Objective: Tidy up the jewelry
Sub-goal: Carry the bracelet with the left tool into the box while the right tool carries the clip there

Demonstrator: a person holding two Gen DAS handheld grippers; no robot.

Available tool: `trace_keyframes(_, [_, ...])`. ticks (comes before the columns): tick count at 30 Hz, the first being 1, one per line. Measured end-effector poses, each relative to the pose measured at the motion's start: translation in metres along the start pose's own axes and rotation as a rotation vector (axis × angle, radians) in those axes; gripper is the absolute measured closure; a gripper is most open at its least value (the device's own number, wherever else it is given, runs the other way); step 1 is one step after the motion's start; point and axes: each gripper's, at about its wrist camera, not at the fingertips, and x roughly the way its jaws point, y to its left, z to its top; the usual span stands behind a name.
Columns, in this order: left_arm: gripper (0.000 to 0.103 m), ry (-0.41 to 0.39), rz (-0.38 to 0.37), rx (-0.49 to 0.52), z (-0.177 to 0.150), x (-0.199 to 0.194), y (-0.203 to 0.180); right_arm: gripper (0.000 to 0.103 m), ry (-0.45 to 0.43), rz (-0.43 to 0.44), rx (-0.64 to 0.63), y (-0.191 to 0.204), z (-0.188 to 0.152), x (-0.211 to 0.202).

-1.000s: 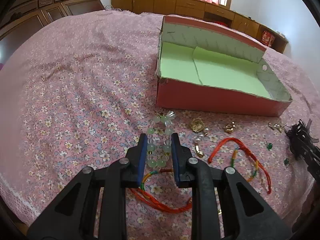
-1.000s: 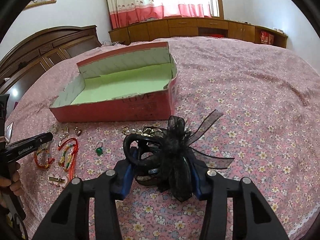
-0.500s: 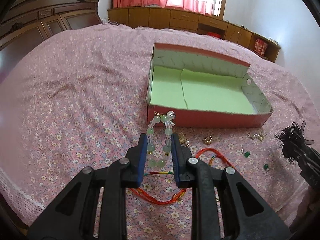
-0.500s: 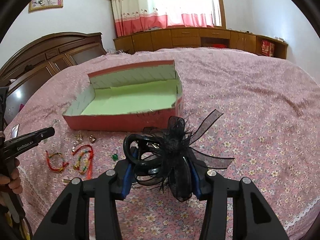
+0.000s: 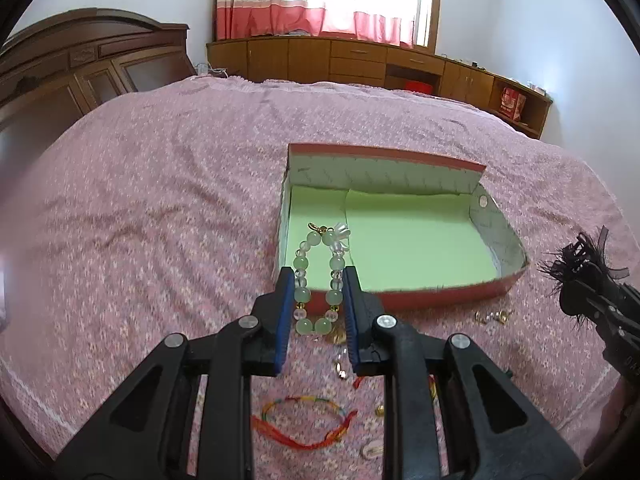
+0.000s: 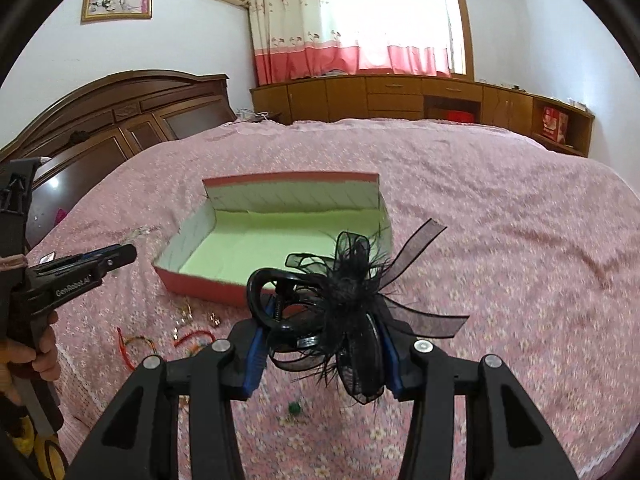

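Left claw (image 5: 316,300) is clamped on a green bead bracelet (image 5: 318,276), both blue pads pressing the loop's sides; the loop's far end sticks out past the tips, in front of the box (image 5: 400,240). Claw pitched down and forward, above the bed (image 5: 160,200), near the box's near-left corner.

Right claw (image 6: 322,344) grips a black hair clip (image 6: 344,312) with mesh ribbon and feathers, jaws set fairly wide around it. Also tilted down toward the box (image 6: 280,236), clip clear of the bedspread. From that side the left claw (image 6: 116,256) shows at the left edge with a hand (image 6: 36,356) on its handle.

Box: red outside, pale green liner, lid flap standing at the back. Nothing seen lying inside it.

Loose on the bed in front of the box: red cord bracelets (image 5: 308,424), small gold pieces (image 5: 492,316), a green bead (image 6: 294,408). Cord bracelets (image 6: 136,342) also visible from the right side.
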Motion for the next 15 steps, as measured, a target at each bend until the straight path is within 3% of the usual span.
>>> trace_keyframes(15, [0.088, 0.027, -0.012, 0.037, 0.045, 0.047, -0.019, 0.053, 0.040, 0.044, -0.008, -0.003, 0.066, 0.049])
